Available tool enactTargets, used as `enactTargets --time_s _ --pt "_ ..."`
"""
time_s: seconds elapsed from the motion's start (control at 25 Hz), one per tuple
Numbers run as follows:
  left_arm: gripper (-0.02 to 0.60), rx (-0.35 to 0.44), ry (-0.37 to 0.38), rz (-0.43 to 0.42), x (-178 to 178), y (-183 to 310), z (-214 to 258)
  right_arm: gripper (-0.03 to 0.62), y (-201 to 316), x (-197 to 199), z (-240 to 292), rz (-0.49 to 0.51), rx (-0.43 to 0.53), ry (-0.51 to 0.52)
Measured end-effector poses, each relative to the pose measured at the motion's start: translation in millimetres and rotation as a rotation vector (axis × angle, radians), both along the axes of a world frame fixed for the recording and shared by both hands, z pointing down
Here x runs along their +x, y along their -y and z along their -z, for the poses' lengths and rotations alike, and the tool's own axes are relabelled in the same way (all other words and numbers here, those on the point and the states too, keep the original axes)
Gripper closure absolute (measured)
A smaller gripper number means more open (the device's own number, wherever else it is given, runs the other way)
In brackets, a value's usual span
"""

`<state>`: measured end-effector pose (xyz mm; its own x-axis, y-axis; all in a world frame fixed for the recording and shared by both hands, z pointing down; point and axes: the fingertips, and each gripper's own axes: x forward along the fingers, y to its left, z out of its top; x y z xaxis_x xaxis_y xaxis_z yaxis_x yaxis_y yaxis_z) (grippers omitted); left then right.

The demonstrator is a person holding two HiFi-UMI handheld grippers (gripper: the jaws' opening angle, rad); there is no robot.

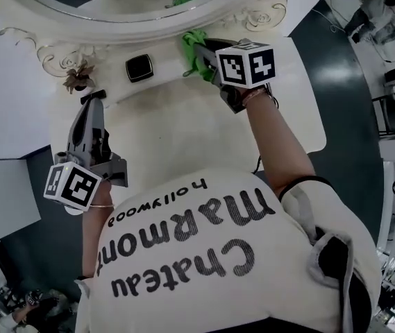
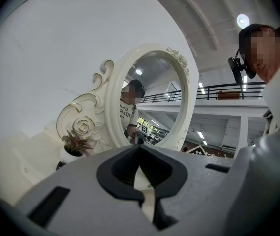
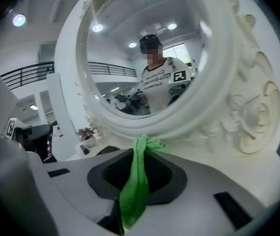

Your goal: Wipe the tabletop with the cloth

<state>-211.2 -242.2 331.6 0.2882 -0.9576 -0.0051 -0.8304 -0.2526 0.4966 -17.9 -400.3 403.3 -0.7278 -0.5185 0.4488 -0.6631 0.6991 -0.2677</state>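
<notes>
My right gripper [image 1: 200, 60] is shut on a bright green cloth [image 1: 194, 50] at the back of the cream tabletop [image 1: 183, 130], just below the mirror frame. In the right gripper view the cloth [image 3: 136, 186] hangs bunched between the closed jaws of the right gripper [image 3: 140, 150], its top end poking out toward the frame. My left gripper [image 1: 93, 101] hovers over the table's left part. Its jaws meet with nothing between them, and the left gripper [image 2: 140, 149] points at the mirror.
An ornate oval mirror [image 1: 114, 5] stands along the back edge. A black square object [image 1: 139, 68] and a small potted plant [image 1: 79, 76] sit on the ledge under it. The plant [image 2: 77, 144] is left of my left gripper. Dark floor borders the table on both sides.
</notes>
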Motion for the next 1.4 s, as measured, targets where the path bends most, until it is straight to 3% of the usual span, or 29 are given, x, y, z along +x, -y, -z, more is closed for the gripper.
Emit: enactTargets --time_s 0.16,0.28,0.4,0.72,0.96,1.4 --pt "0.573 -0.002 -0.004 0.044 -13.5 -13.4 0.2 0.513 -32.1 -63.1 -13.4 0.185 0.0 -0.067" --pt "0.573 -0.011 -0.014 0.081 -26.3 -24.6 -4.7 0.513 -37.6 -80.6 -28.7 0.226 0.025 -0.169" --pt "0.573 -0.015 -0.035 0.112 -36.1 -32.0 -8.6 0.513 -36.5 -82.7 -45.6 0.23 0.022 -0.242" --pt "0.572 -0.007 -0.037 0.102 -35.6 -32.5 -5.6 0.513 -33.8 -82.6 -56.8 0.201 0.026 -0.23" --pt "0.574 0.022 0.057 0.12 -34.9 -37.2 5.1 0.513 -31.0 -74.4 -57.9 0.18 0.037 -0.245" --pt "0.574 0.013 0.014 0.093 -33.7 -35.0 7.3 0.514 -15.3 -26.6 -56.2 0.066 0.042 -0.304"
